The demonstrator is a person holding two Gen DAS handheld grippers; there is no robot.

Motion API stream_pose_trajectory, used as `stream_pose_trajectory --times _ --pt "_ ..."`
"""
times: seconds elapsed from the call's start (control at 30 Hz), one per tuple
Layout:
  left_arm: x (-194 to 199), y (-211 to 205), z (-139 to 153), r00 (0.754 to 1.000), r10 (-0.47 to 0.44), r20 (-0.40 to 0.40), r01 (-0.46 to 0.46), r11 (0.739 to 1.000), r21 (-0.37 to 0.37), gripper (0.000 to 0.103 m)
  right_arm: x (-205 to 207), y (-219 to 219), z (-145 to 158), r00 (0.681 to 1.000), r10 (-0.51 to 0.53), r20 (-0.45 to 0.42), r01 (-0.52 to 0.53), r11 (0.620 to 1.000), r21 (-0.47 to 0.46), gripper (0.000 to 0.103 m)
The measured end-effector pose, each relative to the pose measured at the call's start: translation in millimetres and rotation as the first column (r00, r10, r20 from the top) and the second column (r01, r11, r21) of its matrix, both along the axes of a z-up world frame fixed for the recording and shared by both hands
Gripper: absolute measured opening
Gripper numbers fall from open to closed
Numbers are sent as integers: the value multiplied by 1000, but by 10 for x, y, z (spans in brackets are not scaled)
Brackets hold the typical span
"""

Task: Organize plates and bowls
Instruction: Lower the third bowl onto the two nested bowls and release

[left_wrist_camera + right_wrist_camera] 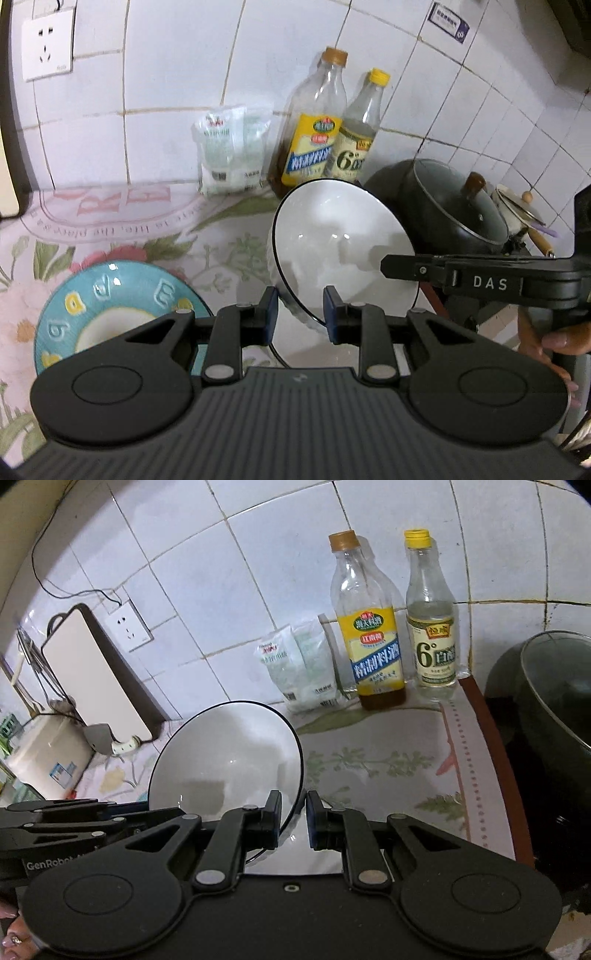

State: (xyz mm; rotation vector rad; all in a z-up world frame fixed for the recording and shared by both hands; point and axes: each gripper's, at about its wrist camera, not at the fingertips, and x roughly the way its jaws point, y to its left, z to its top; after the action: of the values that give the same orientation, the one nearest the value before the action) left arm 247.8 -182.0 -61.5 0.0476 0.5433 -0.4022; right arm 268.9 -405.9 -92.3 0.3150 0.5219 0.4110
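Note:
A white bowl with a thin black rim (332, 236) is tilted on edge above the floral cloth. My right gripper (294, 818) is shut on its rim; the bowl (225, 757) leans to its left. In the left wrist view the right gripper (399, 264) reaches in from the right across the bowl. My left gripper (298, 314) is open, its blue-padded fingers on either side of the bowl's lower rim without pinching it. A second white bowl or plate (314, 347) lies below it. A teal plate with raised letters (107, 295) lies flat at the left.
Two bottles (317, 122) (358, 129) and a clear packet (232, 151) stand against the tiled wall. A dark pot with a glass lid (450, 206) sits at the right. A cutting board (96, 675), a socket (129, 627) and a white appliance (44, 753) are far left.

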Motion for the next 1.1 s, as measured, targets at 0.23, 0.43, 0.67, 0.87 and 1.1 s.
stream_pose_trajectory --times 0.23,0.43,0.67,0.87,1.1 --pt "96 1 -265 998 -6 -65 4 1000 -23 25 -54 88 -162 1000 -19 14 20 995 -100 18" --pt "180 -30 -415 994 -15 -108 13 1000 -21 25 -87 199 -311 998 -32 59 44 976 -211 18" --pt "263 -123 -544 992 -10 -126 16 999 48 25 -86 259 -406 993 -18 117 52 953 -298 18" --pt "271 -113 -590 994 -9 -113 16 998 60 25 -147 347 -490 983 -8 184 77 927 -368 18" --pt "164 13 -548 1000 -12 -26 12 1000 6 42 -233 307 -564 973 24 232 61 934 -352 23"
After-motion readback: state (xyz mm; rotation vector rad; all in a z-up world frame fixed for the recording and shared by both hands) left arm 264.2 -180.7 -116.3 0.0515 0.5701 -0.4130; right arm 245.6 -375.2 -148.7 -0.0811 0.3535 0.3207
